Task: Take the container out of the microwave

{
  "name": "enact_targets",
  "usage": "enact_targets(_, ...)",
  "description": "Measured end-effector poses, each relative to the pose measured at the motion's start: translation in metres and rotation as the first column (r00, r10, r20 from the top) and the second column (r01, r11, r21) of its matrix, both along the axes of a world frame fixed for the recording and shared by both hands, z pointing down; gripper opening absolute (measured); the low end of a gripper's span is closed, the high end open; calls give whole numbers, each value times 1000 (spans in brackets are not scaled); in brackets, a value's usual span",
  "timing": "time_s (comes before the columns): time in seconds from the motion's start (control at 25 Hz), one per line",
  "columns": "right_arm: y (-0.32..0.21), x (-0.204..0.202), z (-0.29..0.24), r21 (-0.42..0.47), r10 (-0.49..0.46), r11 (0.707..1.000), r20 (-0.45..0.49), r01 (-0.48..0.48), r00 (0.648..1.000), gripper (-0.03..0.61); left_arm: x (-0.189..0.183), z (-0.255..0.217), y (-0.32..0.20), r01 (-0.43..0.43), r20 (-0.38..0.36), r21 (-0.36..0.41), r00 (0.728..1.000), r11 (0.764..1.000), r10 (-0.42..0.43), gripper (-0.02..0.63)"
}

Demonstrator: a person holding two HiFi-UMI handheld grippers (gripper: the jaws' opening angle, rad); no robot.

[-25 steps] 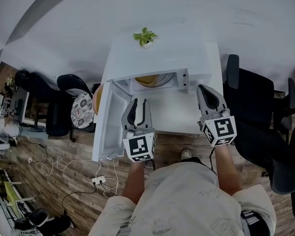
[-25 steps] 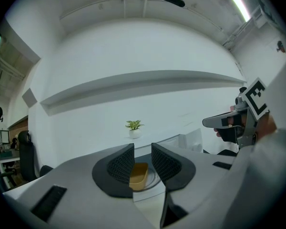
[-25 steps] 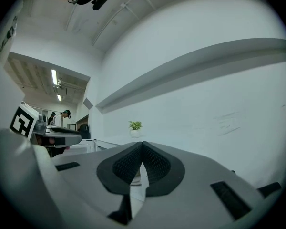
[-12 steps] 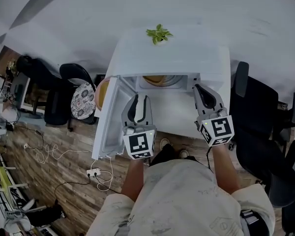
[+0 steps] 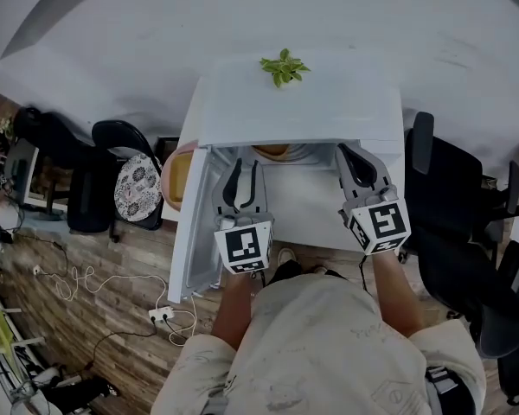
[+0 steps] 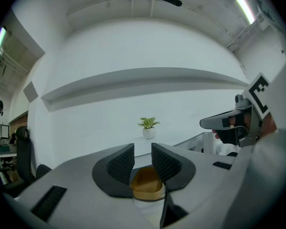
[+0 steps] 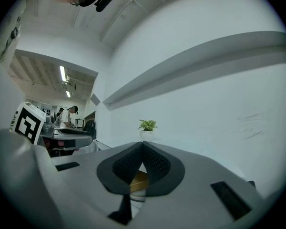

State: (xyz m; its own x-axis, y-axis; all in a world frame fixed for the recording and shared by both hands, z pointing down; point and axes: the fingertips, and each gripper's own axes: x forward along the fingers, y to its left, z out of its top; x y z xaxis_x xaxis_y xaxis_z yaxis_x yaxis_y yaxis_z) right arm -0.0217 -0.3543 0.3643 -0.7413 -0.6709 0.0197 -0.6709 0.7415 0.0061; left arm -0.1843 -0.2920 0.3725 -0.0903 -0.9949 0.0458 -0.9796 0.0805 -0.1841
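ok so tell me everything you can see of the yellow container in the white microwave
The mustard-yellow container looks rounded and matte, with a paler band along its lower edge. It sits deep inside the open white microwave, mostly hidden under the roof in the head view. Nothing grips it; it shows beyond the parted jaws of the left gripper.

The microwave (image 5: pixel 298 93) casing is white, smooth and matt. The container (image 6: pixel 145 182) is amber and smooth with a slight sheen. The pads (image 6: pixel 120 165) of the left gripper (image 6: pixel 143 150) and right gripper (image 7: pixel 142 144) are black, matt and finely ribbed. The floor (image 5: pixel 112 284) is wood-grain plank. The chair cushion (image 5: pixel 131 190), at the microwave's 9 o'clock, is patterned cloth.
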Motion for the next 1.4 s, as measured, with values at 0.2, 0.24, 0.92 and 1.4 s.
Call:
enact_targets(0.2, -3, -14, 1, 3, 7, 1000, -14, -7, 1000, 14, -13, 2, -6, -12, -9, 3, 1000, 1000, 12, 117)
enact_targets(0.24, -3, -17, 1, 3, 8, 1000, -16, -8, 1000, 14, -15, 2, -7, -13, -12, 3, 1000, 1000, 13, 117)
enact_targets(0.92, -1, -32, 6, -6, 44, 999, -39, -44, 998, 14, -27, 11, -14, -62, -13, -13, 998, 998, 61, 117)
enact_targets(1.4, -4, -32, 15, -22, 60, 998, -45, -61, 997, 14, -28, 22, -21, -75, 6, -39, 997, 996, 76, 117)
